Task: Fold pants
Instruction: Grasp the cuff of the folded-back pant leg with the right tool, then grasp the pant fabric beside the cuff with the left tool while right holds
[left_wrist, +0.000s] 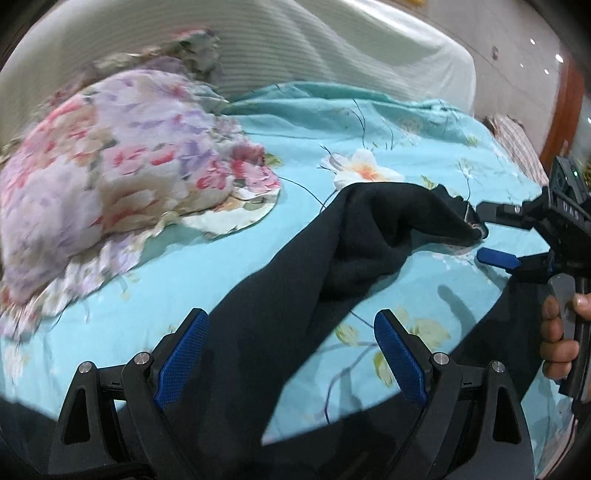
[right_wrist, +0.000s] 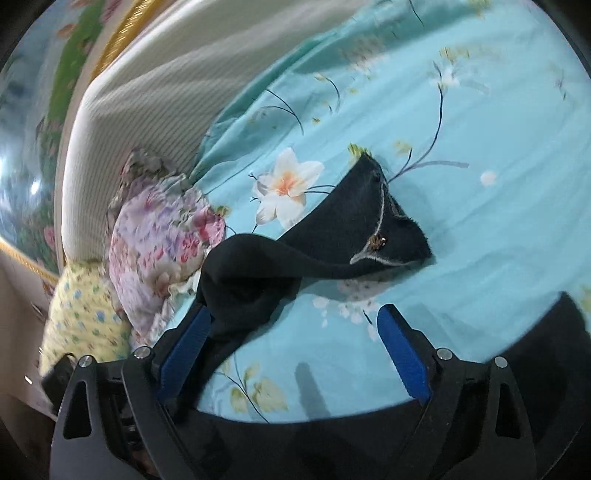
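Black pants (left_wrist: 332, 258) lie crumpled on a turquoise floral bedsheet (left_wrist: 258, 147). In the left wrist view my left gripper (left_wrist: 291, 354) is open, its blue pads either side of the dark cloth, which runs up between them. My right gripper (left_wrist: 484, 240) shows at the right edge, open, at the pants' far end. In the right wrist view my right gripper (right_wrist: 295, 350) is open; the pants (right_wrist: 332, 236) rest against its left pad (right_wrist: 184, 354), their end with a small gold button spread on the sheet (right_wrist: 480, 129).
A pile of floral clothes (left_wrist: 110, 177) lies at the left on the bed, also in the right wrist view (right_wrist: 159, 236) with a yellow dotted cloth (right_wrist: 81, 325). A white ribbed headboard cover (left_wrist: 295, 44) stands behind. The bed's edge is at the right.
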